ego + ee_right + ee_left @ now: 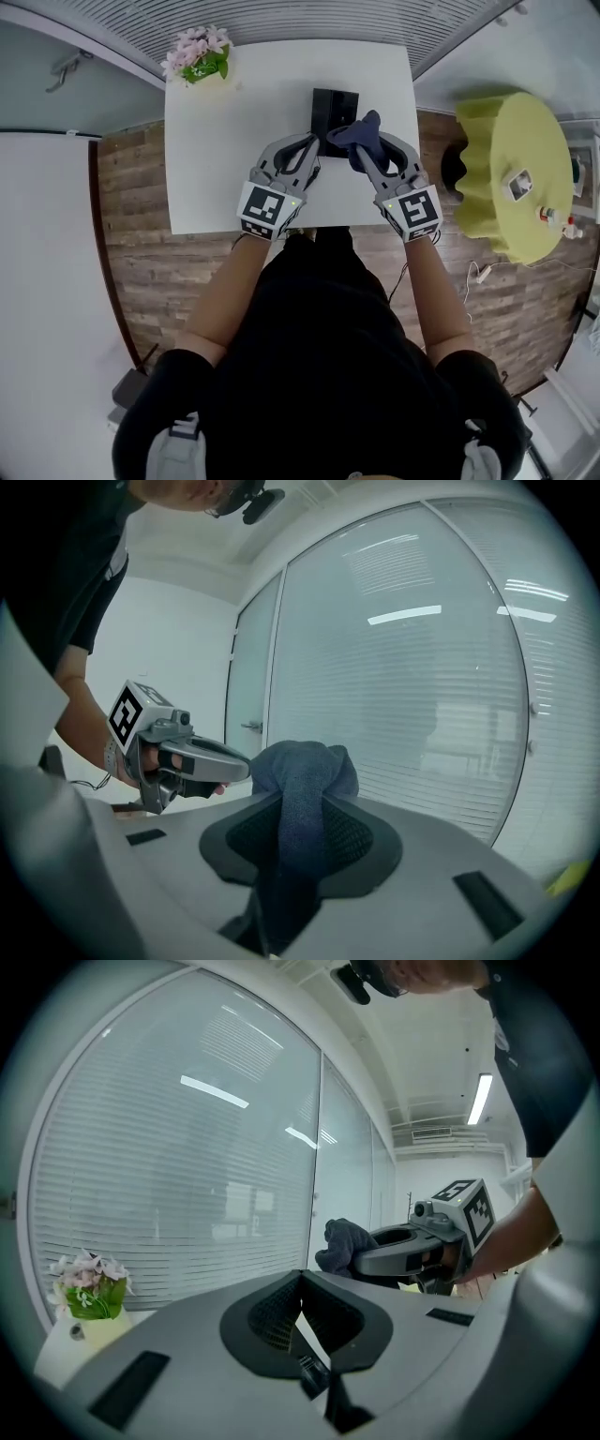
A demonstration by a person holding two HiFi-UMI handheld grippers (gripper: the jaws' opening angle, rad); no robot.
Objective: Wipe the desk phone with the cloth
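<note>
A black desk phone stands near the middle of the white table. My right gripper is shut on a dark blue cloth, which bunches above its tips just right of the phone and hangs down between the jaws in the right gripper view. My left gripper is at the phone's near left corner, its jaws closed together with nothing between them. The left gripper view also takes in the cloth and the right gripper. No gripper view shows the phone.
A pot of pink flowers stands at the table's far left corner. A yellow-green round table with small items sits to the right. Glass walls with blinds ring the table. The floor is wood.
</note>
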